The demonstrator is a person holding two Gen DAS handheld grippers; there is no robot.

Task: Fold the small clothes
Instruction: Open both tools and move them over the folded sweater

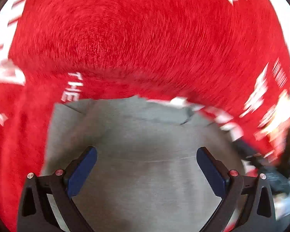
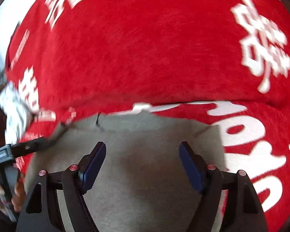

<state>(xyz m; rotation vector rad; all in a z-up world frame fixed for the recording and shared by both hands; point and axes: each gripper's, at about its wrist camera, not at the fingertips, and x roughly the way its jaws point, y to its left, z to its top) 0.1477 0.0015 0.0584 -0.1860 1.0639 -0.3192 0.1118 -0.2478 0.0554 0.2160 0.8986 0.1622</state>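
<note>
A grey garment (image 1: 145, 154) lies flat on a red cloth with white lettering (image 1: 145, 38). In the left wrist view my left gripper (image 1: 146, 155) hovers open over the garment, blue pads wide apart, nothing between them. In the right wrist view the same grey garment (image 2: 145, 164) lies under my right gripper (image 2: 142, 150), which is also open and empty. The other gripper (image 2: 19, 148) shows at the left edge of the right wrist view, by the garment's corner. Both views are motion blurred.
The red cloth (image 2: 145, 48) covers the surface all around the garment. A white surface (image 1: 284, 15) shows past the cloth's far edge. A hand (image 2: 2, 195) holds the other gripper's handle at lower left of the right wrist view.
</note>
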